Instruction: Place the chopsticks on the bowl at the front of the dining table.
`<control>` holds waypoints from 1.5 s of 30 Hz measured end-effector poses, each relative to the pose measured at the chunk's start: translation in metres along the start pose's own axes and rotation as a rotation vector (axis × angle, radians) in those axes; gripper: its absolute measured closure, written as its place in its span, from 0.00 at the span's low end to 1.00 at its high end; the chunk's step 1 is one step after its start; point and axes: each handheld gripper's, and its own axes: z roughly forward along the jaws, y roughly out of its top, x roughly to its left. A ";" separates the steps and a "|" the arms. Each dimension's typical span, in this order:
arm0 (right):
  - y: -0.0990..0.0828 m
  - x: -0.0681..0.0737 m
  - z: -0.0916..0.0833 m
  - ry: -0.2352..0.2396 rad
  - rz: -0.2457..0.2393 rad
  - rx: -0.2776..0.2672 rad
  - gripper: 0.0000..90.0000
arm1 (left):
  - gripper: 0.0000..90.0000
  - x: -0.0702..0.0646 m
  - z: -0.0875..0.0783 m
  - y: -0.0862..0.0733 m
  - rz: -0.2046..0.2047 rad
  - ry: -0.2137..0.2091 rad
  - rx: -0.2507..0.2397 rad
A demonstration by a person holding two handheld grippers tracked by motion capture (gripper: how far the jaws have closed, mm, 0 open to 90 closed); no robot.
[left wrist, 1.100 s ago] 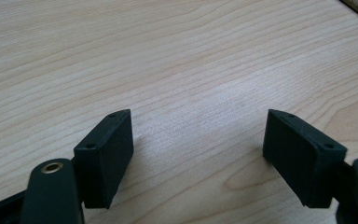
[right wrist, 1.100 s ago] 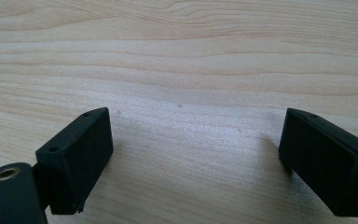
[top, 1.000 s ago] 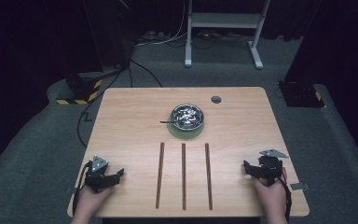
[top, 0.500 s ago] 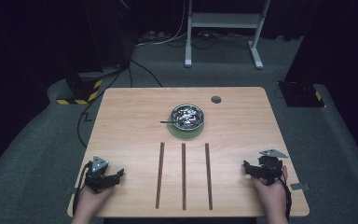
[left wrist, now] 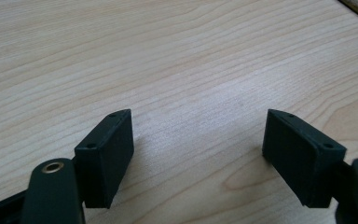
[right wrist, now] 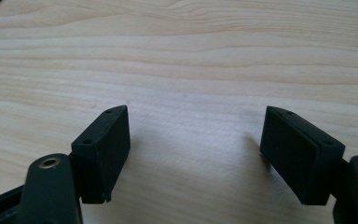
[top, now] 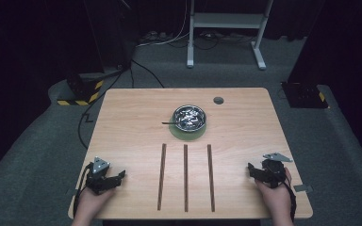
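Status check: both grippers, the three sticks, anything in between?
Left gripper open, empty; right gripper open, empty, jaws just closed slightly. Three wooden sticks untouched on table. Nothing in between.

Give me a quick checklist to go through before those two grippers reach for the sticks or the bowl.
1. Left gripper open and empty: ok. Bare table between its jaws.
2. Right gripper open and empty: ok. Its jaws have just been closing a little, with nothing between them.
3. Three sticks lying apart, side by side between the grippers: ok.
4. Bowl upright on its green mat, beyond the sticks: ok.
5. What is in the bowl: cannot tell, just shiny glints; a thin dark handle sticks out to its left.
6. Cables clear of the sticks: ok.
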 end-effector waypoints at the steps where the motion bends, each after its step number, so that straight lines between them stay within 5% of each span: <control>1: 0.000 0.002 -0.001 0.006 -0.002 0.006 0.29 | 0.28 0.000 0.000 0.000 0.000 0.000 0.000; 12: 0.015 0.030 -0.013 0.051 -0.041 -0.036 0.35 | 0.28 0.001 0.000 0.000 0.002 -0.005 0.000; 24: 0.031 0.081 -0.014 0.111 -0.102 -0.029 0.49 | 0.27 0.001 0.001 0.001 0.012 -0.011 0.006; 29: 0.037 0.102 -0.008 0.119 -0.108 -0.014 0.41 | 0.27 0.001 0.001 0.001 0.010 -0.014 0.005; 33: 0.042 0.112 0.003 0.155 -0.088 0.050 0.42 | 0.27 0.002 0.001 0.001 0.014 -0.022 0.005; 45: 0.041 0.132 0.012 0.130 -0.161 0.053 0.55 | 0.27 0.002 0.002 0.001 0.016 -0.025 0.005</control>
